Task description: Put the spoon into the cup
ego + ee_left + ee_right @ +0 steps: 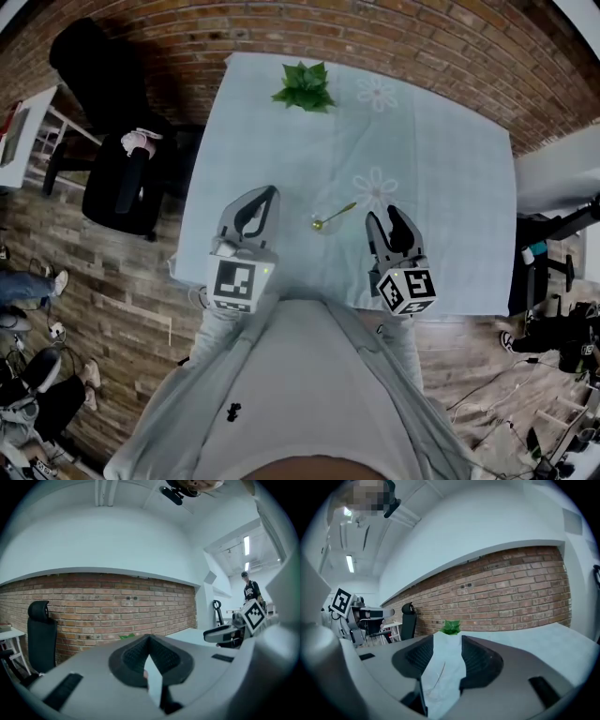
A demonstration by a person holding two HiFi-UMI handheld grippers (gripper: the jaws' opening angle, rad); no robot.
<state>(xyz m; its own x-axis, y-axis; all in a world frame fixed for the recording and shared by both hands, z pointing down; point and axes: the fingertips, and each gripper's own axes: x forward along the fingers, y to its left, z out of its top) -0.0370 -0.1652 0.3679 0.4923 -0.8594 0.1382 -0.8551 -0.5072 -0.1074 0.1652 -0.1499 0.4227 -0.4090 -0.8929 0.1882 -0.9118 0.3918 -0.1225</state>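
Gold-coloured spoon sits with its bowl end down in the small clear cup, handle leaning out up and toward the right claw; cup is between the two claws, just ahead of their tips, nearer the right one; neither claw touches it. By the look of it the task's goal is met, though the cup is small and faint in the head view, so how deep the spoon sits is hard to tell.

Right claw is wide and empty. In the right gripper view only the pale tablecloth shows between the pads; it is held clear of the cup, pointing roughly level across the table, which fits a hand that has nothing left to carry. Left claw is narrow — tips meet in the left gripper view, nothing gripped; likely just parked beside the cup, not needed for a one-hand placement.

Around: potted green plant far ahead of both claws at the far table edge, in front of the brick wall and well apart from the cup; flower print on the cloth just ahead of the right claw; black office chair off to the left claw's outer side, off the table. Nothing stands between either claw and the cup — only risk I'd guess is nudging the light cup or the sticking-out handle on any move past it.
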